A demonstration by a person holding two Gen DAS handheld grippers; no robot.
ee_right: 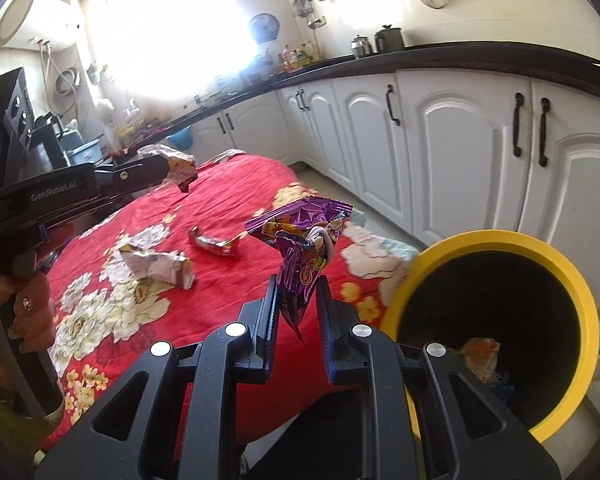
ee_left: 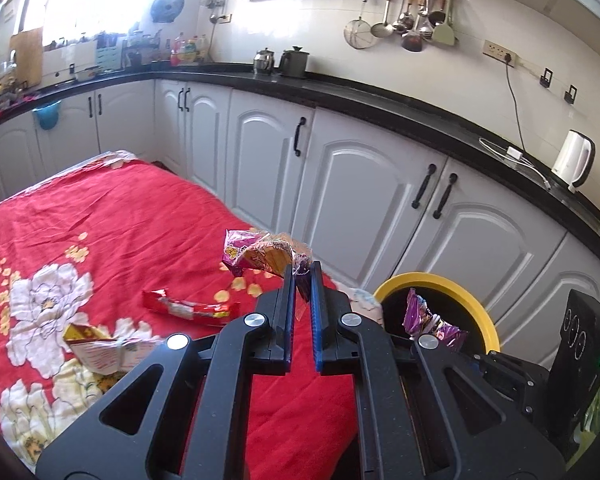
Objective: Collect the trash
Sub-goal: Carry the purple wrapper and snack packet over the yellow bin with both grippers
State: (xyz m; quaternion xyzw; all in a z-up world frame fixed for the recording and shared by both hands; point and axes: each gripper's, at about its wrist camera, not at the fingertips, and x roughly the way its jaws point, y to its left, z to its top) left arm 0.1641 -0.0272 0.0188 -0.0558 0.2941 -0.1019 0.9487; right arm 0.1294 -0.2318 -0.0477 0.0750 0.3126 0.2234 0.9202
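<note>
Meanwhile clamped in the left gripper (ee_left: 304,280): a pink snack bag (ee_left: 260,256); pinched in the right gripper (ee_right: 298,300), beside the yellow-rimmed bin (ee_right: 572,280): a purple wrapper (ee_right: 304,248).

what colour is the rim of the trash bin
Yellow, with a black inside; the bin rim shows best in the right wrist view.

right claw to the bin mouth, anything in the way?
Nothing. In the right wrist view, the right claw, shut on the purple wrapper, sits just left of the yellow bin; only tablecloth edge lies between.
</note>
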